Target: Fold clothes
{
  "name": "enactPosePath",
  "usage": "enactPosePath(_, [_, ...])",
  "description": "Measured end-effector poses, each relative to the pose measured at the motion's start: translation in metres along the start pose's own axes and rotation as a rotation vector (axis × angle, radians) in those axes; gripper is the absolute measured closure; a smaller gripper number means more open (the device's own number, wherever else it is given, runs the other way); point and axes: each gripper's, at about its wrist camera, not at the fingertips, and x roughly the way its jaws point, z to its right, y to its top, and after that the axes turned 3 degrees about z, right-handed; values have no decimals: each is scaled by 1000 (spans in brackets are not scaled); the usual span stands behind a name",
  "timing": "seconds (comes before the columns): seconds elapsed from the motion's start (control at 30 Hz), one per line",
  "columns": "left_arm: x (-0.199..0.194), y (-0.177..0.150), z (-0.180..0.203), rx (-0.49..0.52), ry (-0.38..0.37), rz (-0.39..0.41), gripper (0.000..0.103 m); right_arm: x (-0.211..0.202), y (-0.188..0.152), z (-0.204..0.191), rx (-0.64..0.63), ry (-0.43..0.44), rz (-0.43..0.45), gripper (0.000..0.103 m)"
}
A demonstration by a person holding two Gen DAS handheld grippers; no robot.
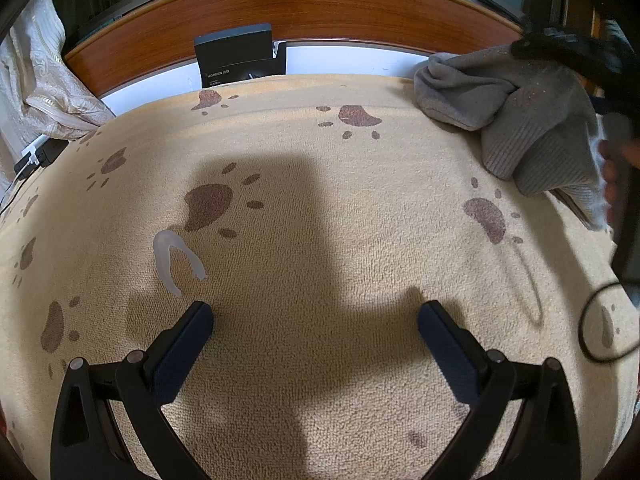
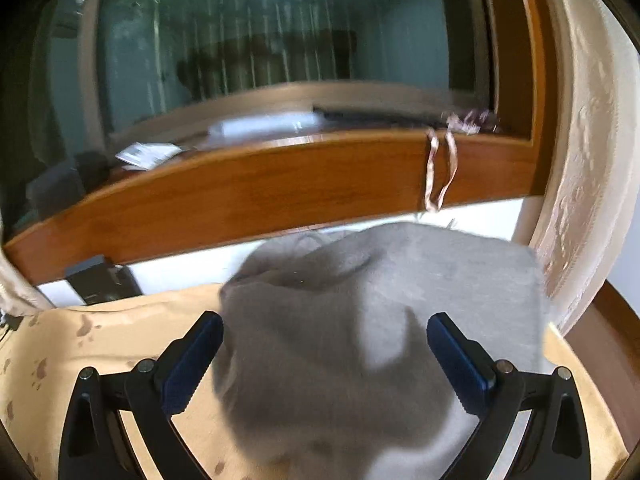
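Grey sweater (image 2: 360, 320) lies bunched between the released right tongs (image 2: 325, 344); left tongs (image 1: 316, 320) released, well apart.

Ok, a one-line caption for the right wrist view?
Open right gripper poised over a bunched grey knit garment on the paw-print blanket.

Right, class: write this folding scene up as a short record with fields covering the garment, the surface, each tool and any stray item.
garment: grey knitted garment, bunched up, not yet folded, at the far right of the blanket
surface: beige blanket with brown paw prints
left tool: open, nothing between its fingers, over bare blanket
right tool: open wide, over the grey garment, not gripping it
stray item: clear plastic piece lying on the blanket beside the left tool
background: dark box against the wooden ledge
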Motion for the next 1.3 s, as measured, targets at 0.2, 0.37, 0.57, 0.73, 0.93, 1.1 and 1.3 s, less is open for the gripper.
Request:
enactPosePath(0.2, [0, 0, 0, 0, 1, 0, 0, 40, -11, 5, 9, -10, -104, 45])
enactPosePath(0.37, [0, 0, 0, 0, 1, 0, 0, 24, -22, 19, 64, 50, -84, 81])
enactPosePath(0.57, [0, 0, 0, 0, 2, 0, 0, -39, -22, 19, 66, 143, 23, 84])
enactPosePath(0.73, [1, 0, 0, -1, 2, 0, 0, -106, -25, 7, 35, 238, 95, 84])
enactPosePath(0.93, [1, 0, 0, -1, 2, -1, 0, -154, -71, -12, -43, 300, 71, 83])
enactPosePath(1.1, [1, 0, -1, -2, -1, 0, 0, -156, -118, -15, -85, 309, -35, 52])
enactPosePath(1.3, [0, 0, -1, -3, -2, -1, 0, -168, -138, 2, 2, 324, -85, 25])
